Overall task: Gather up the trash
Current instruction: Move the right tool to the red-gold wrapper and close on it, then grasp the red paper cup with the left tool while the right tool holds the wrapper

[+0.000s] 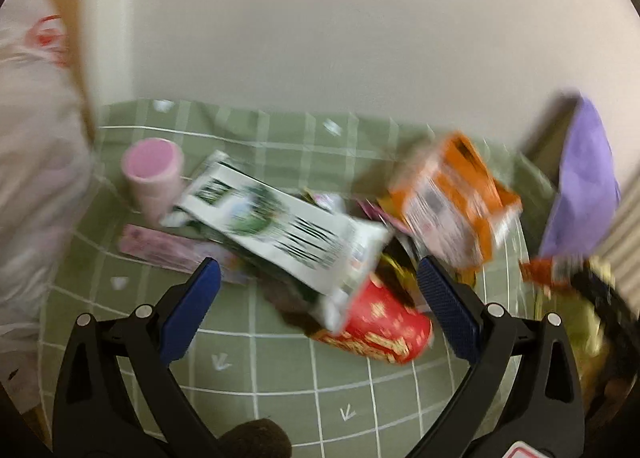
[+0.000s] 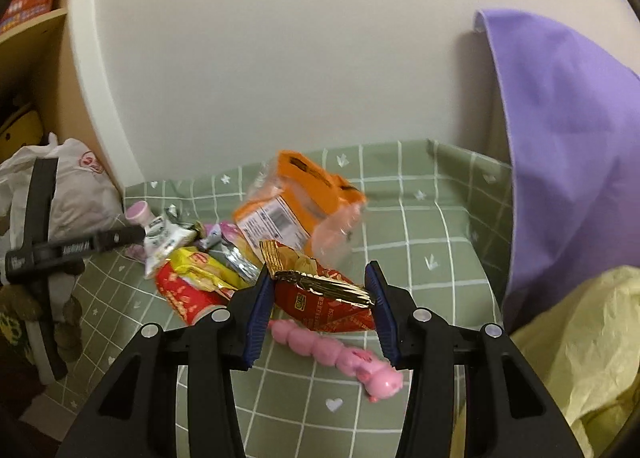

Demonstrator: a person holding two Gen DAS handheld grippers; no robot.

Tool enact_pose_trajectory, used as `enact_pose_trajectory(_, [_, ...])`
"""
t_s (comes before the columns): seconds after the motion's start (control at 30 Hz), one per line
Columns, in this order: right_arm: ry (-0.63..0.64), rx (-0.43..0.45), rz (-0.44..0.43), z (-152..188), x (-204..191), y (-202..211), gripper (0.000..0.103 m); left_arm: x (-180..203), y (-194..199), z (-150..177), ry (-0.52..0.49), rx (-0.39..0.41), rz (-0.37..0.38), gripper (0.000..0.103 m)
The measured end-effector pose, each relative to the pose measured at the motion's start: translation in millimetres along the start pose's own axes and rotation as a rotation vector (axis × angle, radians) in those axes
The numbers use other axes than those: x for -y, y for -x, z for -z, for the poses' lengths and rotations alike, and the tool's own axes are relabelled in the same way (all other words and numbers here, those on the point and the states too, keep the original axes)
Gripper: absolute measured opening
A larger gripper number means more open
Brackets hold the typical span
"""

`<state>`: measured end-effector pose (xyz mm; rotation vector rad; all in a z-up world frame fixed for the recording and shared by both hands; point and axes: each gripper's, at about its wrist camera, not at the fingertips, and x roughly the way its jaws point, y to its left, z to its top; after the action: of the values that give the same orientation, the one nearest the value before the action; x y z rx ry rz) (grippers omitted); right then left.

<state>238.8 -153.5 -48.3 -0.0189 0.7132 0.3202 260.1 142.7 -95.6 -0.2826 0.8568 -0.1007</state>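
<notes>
In the left wrist view my left gripper (image 1: 318,278) is open and empty above a pile of trash: a white and green carton (image 1: 280,222), a red cup (image 1: 380,326), an orange packet (image 1: 452,198), a pink cup (image 1: 154,174) and a pink flat box (image 1: 168,250). In the right wrist view my right gripper (image 2: 318,290) is closed on a red and gold snack bag (image 2: 324,294). The orange packet (image 2: 296,198), a yellow wrapper (image 2: 200,262) and the red cup (image 2: 184,294) lie behind it. A pink caterpillar toy (image 2: 336,354) lies under the bag.
A green checked cloth (image 2: 432,258) covers the table against a white wall. A purple bag (image 2: 568,162) hangs open at the right, with a yellow bag (image 2: 580,358) below it. A white plastic bag (image 1: 36,178) sits at the left. My left gripper shows at the left of the right wrist view (image 2: 72,246).
</notes>
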Motion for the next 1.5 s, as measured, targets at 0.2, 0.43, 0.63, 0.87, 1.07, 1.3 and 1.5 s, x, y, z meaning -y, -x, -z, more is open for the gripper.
enact_pose_trajectory(0.2, [-0.019, -0.023, 0.042, 6, 3, 3, 0.043, 3, -14, 27, 0.024, -0.098, 0.052, 0.091])
enact_pose_trajectory(0.43, [-0.033, -0.031, 0.04, 15, -1, 2, 0.043, 14, -27, 36, 0.108, -0.152, 0.141, 0.088])
enact_pose_trajectory(0.63, [-0.014, -0.038, 0.05, 20, -9, 7, 0.043, 3, -51, 21, 0.242, -0.154, 0.094, 0.076])
enact_pose_trajectory(0.87, [-0.043, -0.026, 0.083, 24, 1, 20, 0.043, 8, -59, 31, 0.253, -0.222, 0.171, 0.067])
enact_pose_trajectory(1.07, [-0.051, 0.005, 0.086, 19, 4, 26, 0.043, 26, -27, 45, 0.106, -0.212, 0.22, 0.037])
enact_pose_trajectory(1.3, [-0.035, 0.033, 0.058, 15, -4, 31, 0.043, 52, 9, 44, -0.039, -0.12, 0.232, 0.012])
enact_pose_trajectory(1.5, [-0.033, 0.071, 0.053, 12, -3, 44, 0.043, 81, 49, 27, -0.169, 0.014, 0.254, 0.006])
